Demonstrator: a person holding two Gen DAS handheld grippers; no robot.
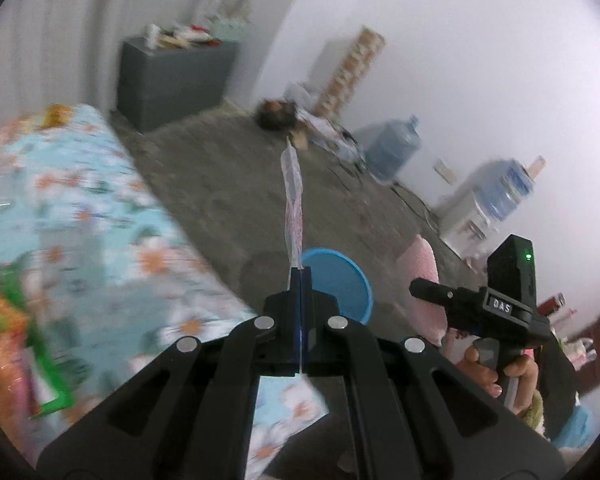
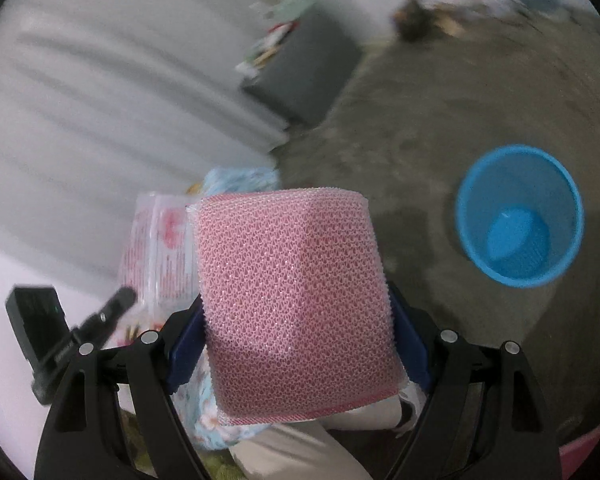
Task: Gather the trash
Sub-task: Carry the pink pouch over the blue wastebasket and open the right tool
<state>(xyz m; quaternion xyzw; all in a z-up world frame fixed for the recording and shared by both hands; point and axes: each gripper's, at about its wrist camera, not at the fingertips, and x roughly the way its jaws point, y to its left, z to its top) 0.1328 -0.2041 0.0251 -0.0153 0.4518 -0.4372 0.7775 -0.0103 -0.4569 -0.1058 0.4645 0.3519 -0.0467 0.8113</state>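
My left gripper (image 1: 301,270) is shut on a thin clear plastic wrapper with red print (image 1: 293,200), held edge-on and sticking forward above the floor. The same wrapper shows flat in the right wrist view (image 2: 156,248), left of the sponge. My right gripper (image 2: 300,320) is shut on a pink mesh sponge (image 2: 296,292), which fills the gap between its blue pads. A blue plastic waste basket (image 2: 518,216) stands on the floor to the right of the sponge, with nothing visible in it. In the left wrist view the basket (image 1: 340,280) sits just behind my left fingertips.
A bed with a flowered blue sheet (image 1: 80,220) lies at left, with colourful packets (image 1: 8,320) on it. A grey cabinet (image 1: 172,80) stands by the curtain. Water jugs (image 1: 396,148) and a dispenser (image 1: 484,208) line the white wall. Clutter (image 1: 284,116) lies on the grey carpet.
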